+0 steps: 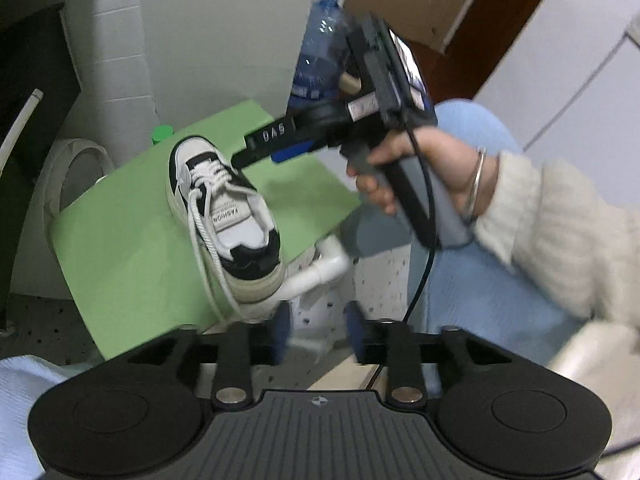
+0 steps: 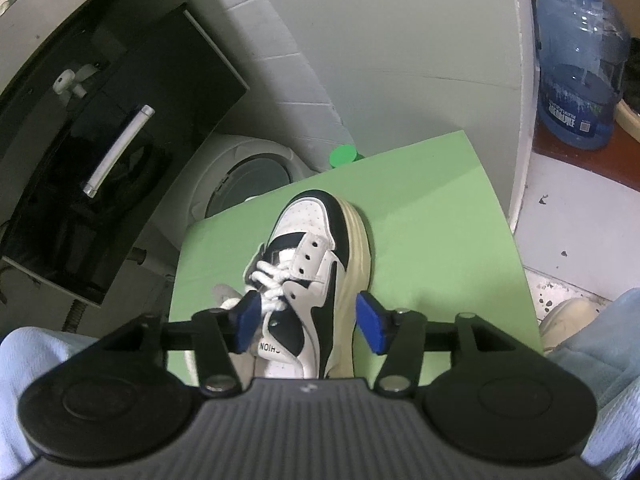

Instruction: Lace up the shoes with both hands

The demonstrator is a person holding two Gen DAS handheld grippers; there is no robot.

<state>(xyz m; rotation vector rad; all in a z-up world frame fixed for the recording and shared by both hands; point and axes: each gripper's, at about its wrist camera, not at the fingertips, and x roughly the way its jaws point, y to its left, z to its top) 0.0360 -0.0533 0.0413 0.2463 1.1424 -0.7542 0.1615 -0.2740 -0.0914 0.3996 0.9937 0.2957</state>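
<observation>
1. Here, shoe (image 2: 316,276) lying on green surface (image 2: 440,216), lace (image 1: 204,236) part threaded, ends trailing loose off its side.
2. Right gripper (image 2: 308,318) spread, straddling the shoe at the eyelets; left gripper (image 1: 320,334) spread, holding nothing, near the heel.
3. Likely mid-lacing; next calls for pinching a loose lace end.
4. Nearby: bottle (image 2: 580,76), green cap (image 2: 342,156); neither in the way.

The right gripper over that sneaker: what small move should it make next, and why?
Probably ease the right gripper toward the laces and close on one strand. Its jaws stand open astride the sneaker on the green board, gripping nothing, and a loose lace trails off the side. The left gripper hangs back, open too.
</observation>
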